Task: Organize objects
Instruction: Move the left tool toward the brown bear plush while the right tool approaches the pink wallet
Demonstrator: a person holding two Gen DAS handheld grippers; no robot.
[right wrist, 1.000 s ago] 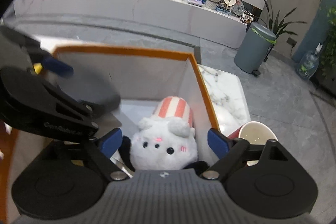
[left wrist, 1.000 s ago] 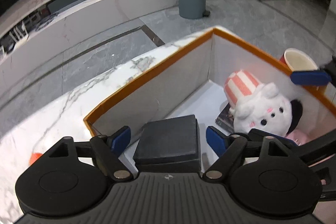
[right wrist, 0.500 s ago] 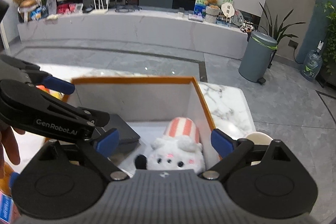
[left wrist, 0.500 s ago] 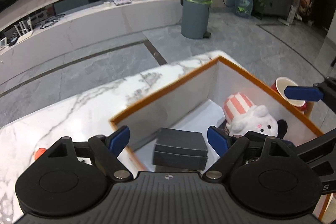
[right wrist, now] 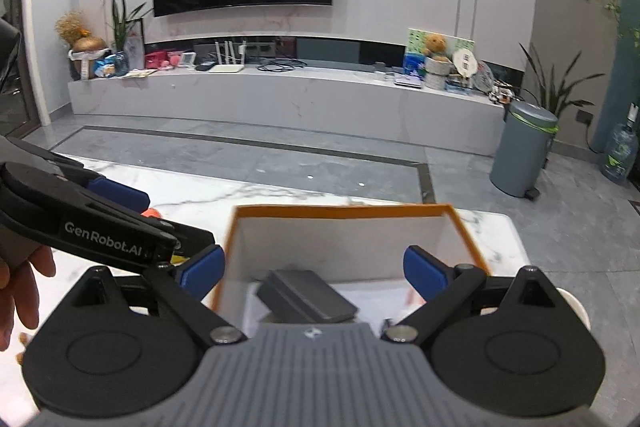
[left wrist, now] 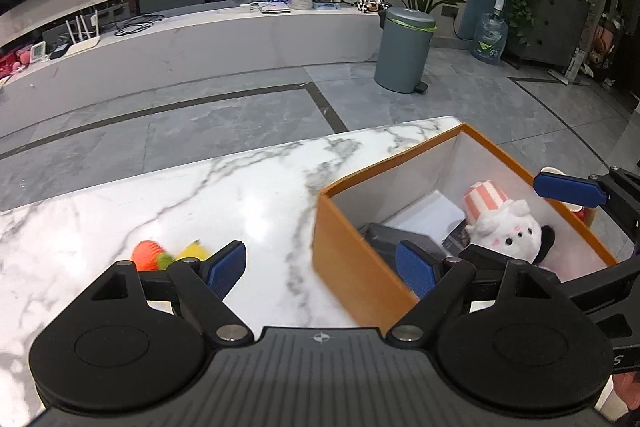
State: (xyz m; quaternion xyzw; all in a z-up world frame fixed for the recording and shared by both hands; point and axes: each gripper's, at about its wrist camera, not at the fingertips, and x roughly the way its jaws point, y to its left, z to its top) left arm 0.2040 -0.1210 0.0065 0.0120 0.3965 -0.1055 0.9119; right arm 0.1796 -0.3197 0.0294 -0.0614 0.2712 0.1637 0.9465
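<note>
An orange box (left wrist: 352, 267) with white inner walls stands on the marble table (left wrist: 200, 195). Inside lie a dark grey case (right wrist: 308, 297) and a white plush toy with a striped hat (left wrist: 504, 227). My left gripper (left wrist: 320, 265) is open and empty, above the box's left wall. My right gripper (right wrist: 312, 267) is open and empty, above the box's near side. The case also shows in the left wrist view (left wrist: 388, 241). An orange toy (left wrist: 148, 255) and a yellow item (left wrist: 192, 251) lie on the table left of the box.
A cup (right wrist: 576, 307) stands just right of the box. The table's far edge drops to a grey tiled floor. A grey bin (left wrist: 404, 51) and a long white TV bench (right wrist: 280, 95) stand far behind.
Both grippers have pulled up and back from inside the box. The left one has swung left over the table and left the dark case lying in the box.
</note>
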